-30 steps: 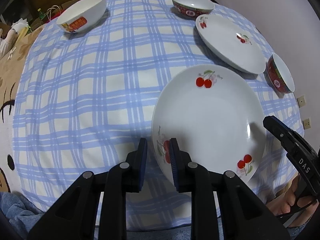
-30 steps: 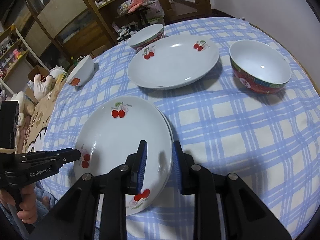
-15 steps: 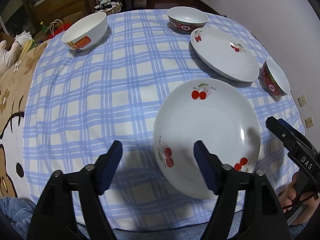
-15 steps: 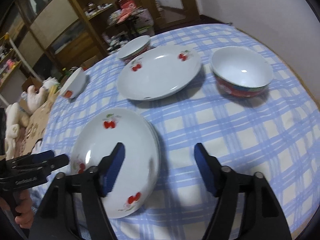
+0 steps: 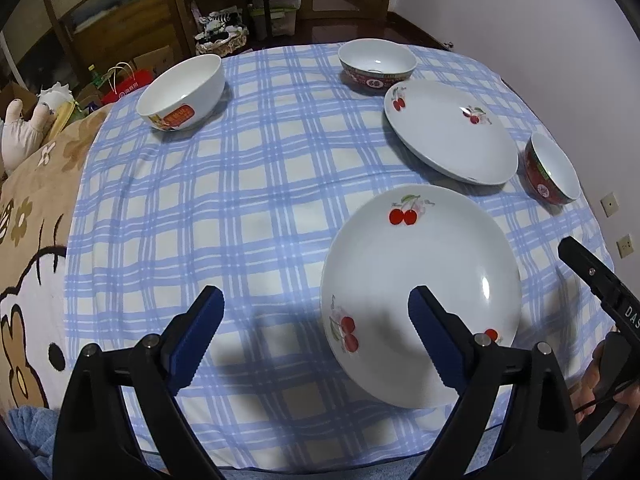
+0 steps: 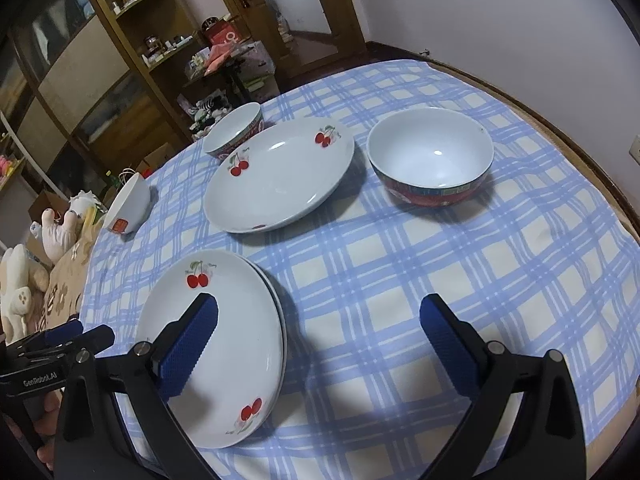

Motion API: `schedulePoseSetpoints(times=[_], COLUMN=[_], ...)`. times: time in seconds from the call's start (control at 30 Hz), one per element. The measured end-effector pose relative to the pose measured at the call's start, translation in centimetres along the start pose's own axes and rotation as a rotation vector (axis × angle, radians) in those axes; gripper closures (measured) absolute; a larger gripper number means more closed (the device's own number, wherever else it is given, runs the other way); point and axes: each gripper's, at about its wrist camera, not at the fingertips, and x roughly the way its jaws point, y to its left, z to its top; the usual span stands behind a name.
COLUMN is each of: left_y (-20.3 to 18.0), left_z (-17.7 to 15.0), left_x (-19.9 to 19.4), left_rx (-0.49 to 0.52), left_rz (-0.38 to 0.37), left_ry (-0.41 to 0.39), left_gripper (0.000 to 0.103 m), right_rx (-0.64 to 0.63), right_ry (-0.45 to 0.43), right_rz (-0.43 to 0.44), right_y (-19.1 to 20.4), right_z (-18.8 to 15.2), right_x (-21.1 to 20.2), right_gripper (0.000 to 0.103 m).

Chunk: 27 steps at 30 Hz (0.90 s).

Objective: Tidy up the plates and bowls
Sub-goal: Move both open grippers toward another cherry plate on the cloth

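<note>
Two cherry-patterned plates lie stacked (image 5: 420, 264) (image 6: 216, 328) at the near edge of the checked tablecloth. My left gripper (image 5: 316, 300) hovers over the stack's left rim and its jaws are opening; the pads touch nothing. Above the stack's right rim, my right gripper (image 6: 320, 306) has its jaws opening wide, also empty. Another cherry plate (image 5: 448, 132) (image 6: 280, 172) lies farther back. One red bowl (image 5: 376, 64) (image 6: 234, 130) stands behind it, a second red bowl (image 5: 552, 168) (image 6: 432, 156) to its right. A white bowl (image 5: 180, 92) (image 6: 130, 204) with an orange label stands far left.
The round table's edge (image 6: 600, 176) runs close to the wall on the right. Plush toys (image 6: 24, 280) and a brown blanket (image 5: 36, 200) lie on the left. A wooden cabinet (image 6: 100, 80) and cluttered stands fill the back. A person's hand (image 5: 600, 376) shows at the lower right.
Both grippers were shut on opposite rims of the top plate; they have let go, opened wide and risen a little. The plate now rests on the one beneath.
</note>
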Motion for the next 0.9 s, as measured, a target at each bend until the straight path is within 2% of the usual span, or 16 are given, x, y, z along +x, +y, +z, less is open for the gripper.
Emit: schedulePoseSetpoints(times=[0.3,0.63,0.9], left_y=[0.8,-0.5,-1.3], left_z=[1.6,4.3,7.1], left_x=[-2.5,-5.0,-5.3], left_rx=[-0.034,-0.001,0.011], left_rz=[-0.045,-0.058,-0.036], left_ry=[-0.07,-0.115,-0.14], left_gripper=[0.011,0.011,0.011], right_rx=[-0.044,-0.076,-0.081], right_ry=[-0.083,-0.132,-0.168], right_rz=[0.002,0.016,0.023], right_y=[0.7,1.1,0.8], right_z=[1.0,3.4,6.7], right_x=[-2.1,-3.4,-3.6], right_gripper=[0.0,0.0,0.0])
